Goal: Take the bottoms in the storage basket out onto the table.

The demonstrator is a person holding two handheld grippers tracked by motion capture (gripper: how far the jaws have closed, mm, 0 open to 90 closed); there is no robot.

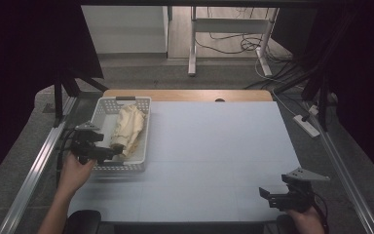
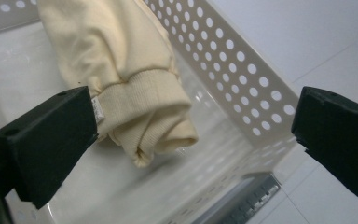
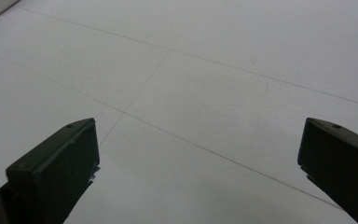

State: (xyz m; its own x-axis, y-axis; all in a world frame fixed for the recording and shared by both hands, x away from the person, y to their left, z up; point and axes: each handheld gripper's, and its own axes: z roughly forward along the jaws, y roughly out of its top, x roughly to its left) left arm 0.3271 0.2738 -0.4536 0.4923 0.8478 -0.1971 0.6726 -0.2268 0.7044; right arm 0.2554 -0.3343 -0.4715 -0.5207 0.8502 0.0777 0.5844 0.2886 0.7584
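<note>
A cream garment (image 1: pixel 127 126) lies bunched in a white perforated basket (image 1: pixel 145 132) at the table's left. Its ribbed cuff (image 2: pixel 154 109) points toward the near end of the basket (image 2: pixel 242 79). My left gripper (image 1: pixel 116 153) reaches over the basket's near left corner, open, with the cuff between and just beyond its jaws, one jaw beside the fabric. My right gripper (image 1: pixel 268 195) hovers near the table's front right, open, with bare tabletop between its jaws.
The pale table surface (image 1: pixel 214 146) stretches between the basket and the right gripper. A wooden strip (image 1: pixel 185 95) borders the far edge. Metal rails (image 1: pixel 34 170) run along both sides. Desk legs and cables (image 1: pixel 243 46) stand beyond the table.
</note>
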